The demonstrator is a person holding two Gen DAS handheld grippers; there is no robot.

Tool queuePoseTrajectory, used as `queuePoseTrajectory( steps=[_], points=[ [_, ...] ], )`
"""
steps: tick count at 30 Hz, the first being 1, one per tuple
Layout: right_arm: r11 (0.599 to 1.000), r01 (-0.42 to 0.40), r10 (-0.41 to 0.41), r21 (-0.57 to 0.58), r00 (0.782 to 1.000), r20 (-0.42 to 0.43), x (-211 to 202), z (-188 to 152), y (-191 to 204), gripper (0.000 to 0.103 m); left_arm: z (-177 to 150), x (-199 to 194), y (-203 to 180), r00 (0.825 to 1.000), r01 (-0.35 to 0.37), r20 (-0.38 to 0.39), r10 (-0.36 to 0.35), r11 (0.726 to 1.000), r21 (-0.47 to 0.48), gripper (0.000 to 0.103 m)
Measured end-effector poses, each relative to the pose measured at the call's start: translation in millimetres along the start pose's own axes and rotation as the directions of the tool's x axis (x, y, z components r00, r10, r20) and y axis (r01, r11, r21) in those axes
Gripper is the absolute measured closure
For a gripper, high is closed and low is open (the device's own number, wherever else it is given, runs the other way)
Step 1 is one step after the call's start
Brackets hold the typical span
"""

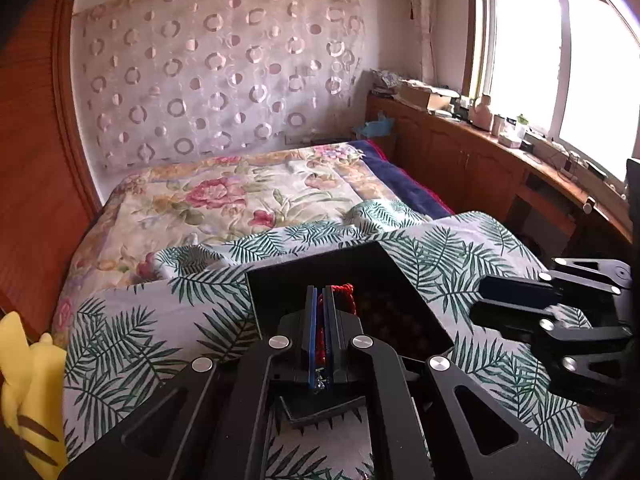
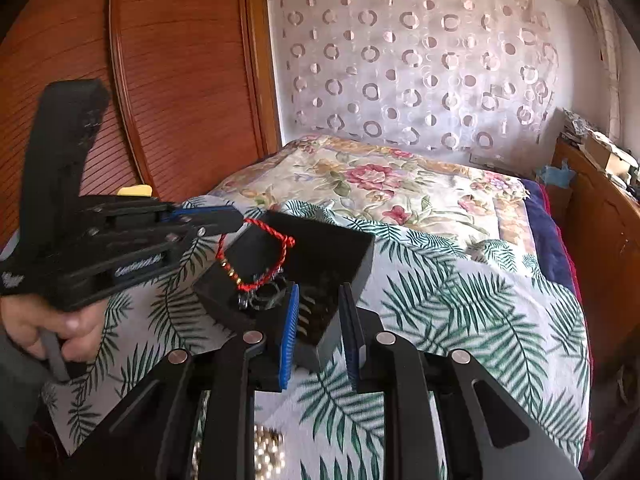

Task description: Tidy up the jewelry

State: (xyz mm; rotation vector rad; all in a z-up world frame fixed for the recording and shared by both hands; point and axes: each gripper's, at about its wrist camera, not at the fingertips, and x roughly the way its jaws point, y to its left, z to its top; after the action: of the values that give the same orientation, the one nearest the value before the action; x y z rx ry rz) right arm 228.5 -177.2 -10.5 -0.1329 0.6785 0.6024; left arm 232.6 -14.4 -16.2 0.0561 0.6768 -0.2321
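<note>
A black open box (image 1: 332, 268) (image 2: 320, 248) sits on the palm-leaf cloth (image 1: 132, 344). My left gripper (image 1: 320, 296) (image 2: 236, 220) is shut on a red cord bracelet (image 1: 347, 292) (image 2: 276, 236), which hangs in a loop over the box's left part. The bracelet carries small gold beads. Dark jewellery lies inside the box. My right gripper (image 2: 320, 292) (image 1: 478, 300) is open, its blue pads (image 2: 290, 332) standing either side of the box's near corner. I cannot tell whether they touch it.
A pile of gold beads (image 2: 268, 452) lies under my right gripper. A yellow plush toy (image 1: 28, 380) sits at the cloth's left edge. A floral bedspread (image 1: 240, 196) lies beyond, with a wooden wardrobe (image 2: 168, 80) on the left and a cluttered wooden sideboard (image 1: 500, 148) under the window.
</note>
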Motion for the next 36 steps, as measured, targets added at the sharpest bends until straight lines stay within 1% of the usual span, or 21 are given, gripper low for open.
queuePoseTrajectory(
  steps=[2, 3, 4, 5, 6, 7, 8, 10, 11, 13, 15, 17, 22, 24, 26, 29, 36],
  points=[
    [1.000, 0.009, -0.009, -0.004, 1.000, -0.001, -6.2, -9.1, 1.7, 0.080, -1.4, -0.4, -0.1, 1.000, -0.001, 0.001, 0.001, 1.000, -0.002, 0.099],
    [1.000, 0.009, -0.009, -0.004, 1.000, -0.001, -8.8, -13.3, 2.7, 0.080, -2.6, -0.8, 0.2, 1.000, 0.005, -0.003, -0.005, 1.000, -0.005, 0.095],
    [1.000, 0.008, -0.008, -0.002, 1.000, 0.000, -13.2, -19.9, 4.1, 0.080, -4.3, -2.0, 0.7, 1.000, 0.008, -0.005, -0.008, 1.000, -0.009, 0.084],
    [1.000, 0.006, -0.006, 0.001, 1.000, 0.000, -15.4, -22.2, 4.9, 0.080, -5.9, -3.3, 1.1, 1.000, 0.008, -0.003, -0.008, 1.000, -0.010, 0.078],
    [1.000, 0.000, 0.000, 0.007, 1.000, 0.000, -19.1, -28.2, 6.4, 0.080, -7.9, -6.1, 1.0, 1.000, 0.009, 0.003, -0.009, 1.000, -0.011, 0.069],
    [1.000, -0.002, 0.002, 0.008, 1.000, -0.001, -20.9, -31.3, 7.4, 0.080, -9.6, -8.6, 1.0, 1.000, 0.007, 0.005, -0.007, 1.000, -0.011, 0.064],
    [1.000, -0.001, 0.001, 0.007, 1.000, -0.001, -23.4, -33.8, 9.0, 0.080, -11.9, -10.9, 0.6, 1.000, 0.006, 0.006, -0.006, 1.000, -0.010, 0.062],
    [1.000, 0.002, -0.002, 0.002, 1.000, 0.002, -29.9, -43.3, 13.6, 0.080, -18.7, -18.1, -0.3, 1.000, 0.006, 0.011, -0.006, 1.000, -0.005, 0.052],
    [1.000, 0.000, 0.000, 0.002, 1.000, 0.001, -32.2, -46.9, 15.6, 0.080, -20.6, -20.3, -0.9, 1.000, 0.004, 0.014, -0.004, 1.000, -0.001, 0.050],
    [1.000, -0.004, 0.004, 0.005, 1.000, -0.003, -35.8, -53.1, 17.8, 0.080, -27.7, -27.7, -3.2, 1.000, 0.002, 0.022, -0.002, 1.000, 0.006, 0.038],
    [1.000, 0.001, -0.001, 0.009, 1.000, -0.008, -39.9, -63.1, 20.9, 0.079, -36.3, -36.7, -4.3, 0.999, 0.010, 0.031, -0.010, 1.000, 0.008, 0.033],
    [1.000, 0.009, -0.009, 0.012, 1.000, -0.014, -42.8, -73.7, 23.6, 0.069, -43.7, -44.1, -3.5, 0.999, 0.024, 0.036, -0.024, 1.000, -0.003, 0.031],
    [0.999, 0.004, -0.003, 0.032, 0.999, -0.043, -44.6, -93.6, 27.5, 0.066, -67.0, -58.6, -7.2, 0.999, 0.042, 0.030, -0.042, 0.999, -0.008, 0.022],
    [0.999, -0.002, 0.005, 0.043, 0.999, -0.052, -45.5, -100.9, 28.7, 0.062, -75.2, -62.2, -10.1, 0.999, 0.039, 0.024, -0.039, 0.999, -0.005, 0.021],
    [0.999, 0.001, 0.002, 0.045, 0.998, -0.061, -47.7, -108.7, 29.6, 0.056, -84.4, -65.5, -12.4, 0.999, 0.040, 0.012, -0.040, 0.999, -0.003, 0.021],
    [0.999, -0.005, 0.008, 0.052, 0.997, -0.072, -48.9, -117.8, 32.9, 0.049, -97.7, -68.5, -14.9, 0.999, 0.048, -0.007, -0.048, 0.999, -0.009, 0.019],
    [0.999, 0.009, -0.006, 0.031, 0.996, -0.087, -48.6, -131.3, 43.3, 0.047, -119.0, -65.3, -14.0, 0.997, 0.057, -0.052, -0.058, 0.998, -0.024, 0.019]
  ],
)
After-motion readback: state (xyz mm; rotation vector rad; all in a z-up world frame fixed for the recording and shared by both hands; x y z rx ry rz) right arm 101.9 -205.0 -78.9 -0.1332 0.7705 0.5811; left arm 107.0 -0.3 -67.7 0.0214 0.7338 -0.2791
